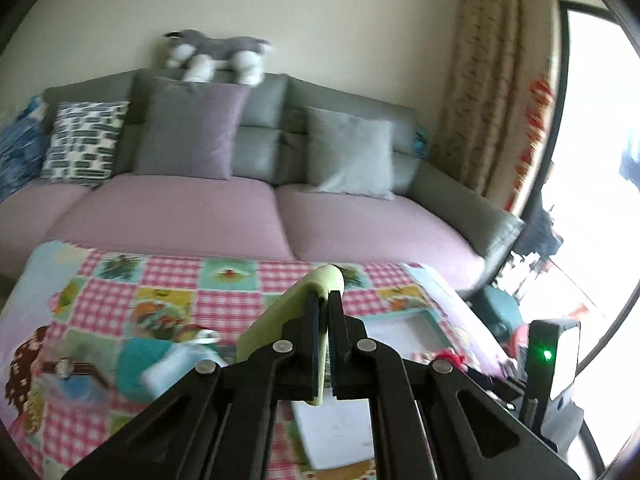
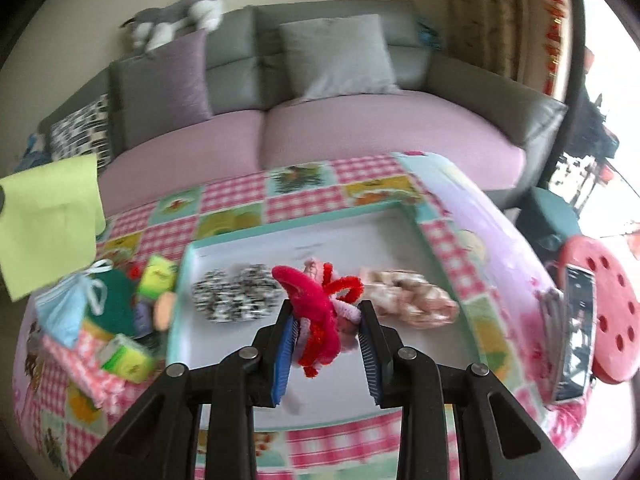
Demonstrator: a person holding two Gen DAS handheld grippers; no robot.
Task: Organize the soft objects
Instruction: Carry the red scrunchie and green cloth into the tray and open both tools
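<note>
A pale green sponge cloth [image 1: 280, 312] was clamped edge-on between the narrow-set jaws of the left hand-held gripper [image 1: 325, 300] and carried in the air to the left of the tray [image 2: 404, 220], above the patchwork-covered desk [image 2: 232, 204]; in the right wrist view the cloth hung flat and free, which suggests it was being brought across for sorting. The right hand-held gripper [image 2: 326, 312] was closed on a bundle of red and pink scrunchies [image 2: 316, 312], pressed between its blue pads and held just above the tray's white floor, probably so that it could be set down with its like. Inside the tray, a black-and-white scrunchie [image 2: 236, 292] lay left of the bundle and a beige floral scrunchie [image 2: 412, 296] right of it, so hair ties appear to have been gathered there. Outside the tray's left wall, a blue face mask [image 2: 66, 312], a dark green scouring pad [image 2: 116, 300] and small green packets [image 2: 158, 276] were heaped unsorted. Whether the cloth belonged in the tray cannot be told.
</note>
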